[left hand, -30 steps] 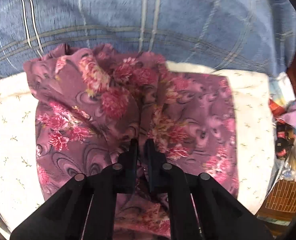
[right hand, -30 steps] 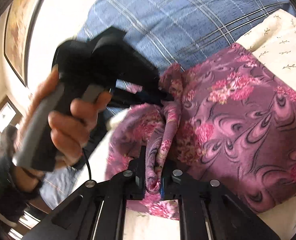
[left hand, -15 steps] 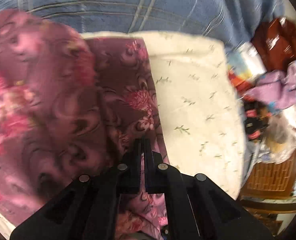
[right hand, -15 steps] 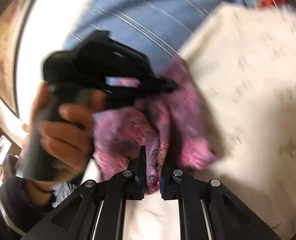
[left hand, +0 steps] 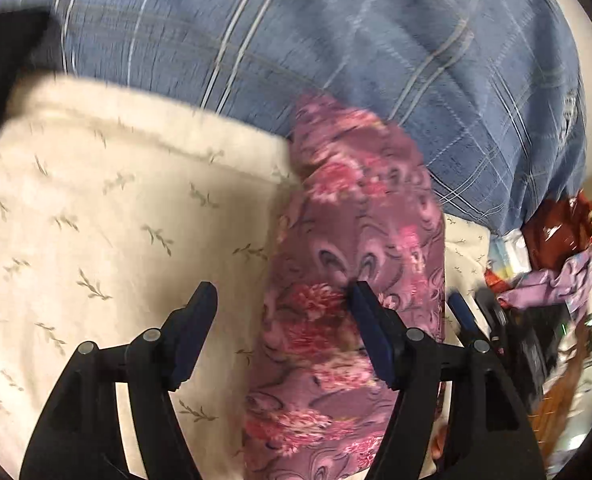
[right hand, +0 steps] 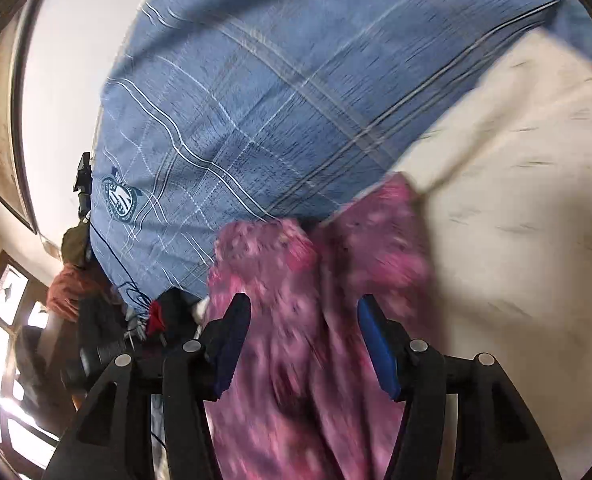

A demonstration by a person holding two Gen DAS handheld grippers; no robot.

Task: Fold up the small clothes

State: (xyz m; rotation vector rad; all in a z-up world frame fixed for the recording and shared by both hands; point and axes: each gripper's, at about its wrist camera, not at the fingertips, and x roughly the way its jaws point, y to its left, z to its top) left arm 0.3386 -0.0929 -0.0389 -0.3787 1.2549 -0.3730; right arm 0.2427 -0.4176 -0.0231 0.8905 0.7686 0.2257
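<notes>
A purple floral garment (left hand: 351, 264) lies folded into a narrow strip on a cream leaf-print cloth (left hand: 108, 220). My left gripper (left hand: 282, 300) is open, its right finger over the garment and its left finger over the cream cloth. In the right wrist view the same garment (right hand: 296, 320) is blurred and lies between and beyond the fingers of my right gripper (right hand: 301, 312), which is open and holds nothing. The right gripper's finger tips (left hand: 461, 312) show at the garment's right edge in the left wrist view.
A blue plaid bedspread (left hand: 335, 48) lies beyond the cream cloth (right hand: 515, 200). A heap of clothes and bags (left hand: 547, 272) sits at the right. A window (right hand: 4, 360) and dark items (right hand: 96, 332) are at the left of the right wrist view.
Both grippers were shut on the garment and carried its fold across; now both have opened and let go. The garment lies as a narrower strip.
</notes>
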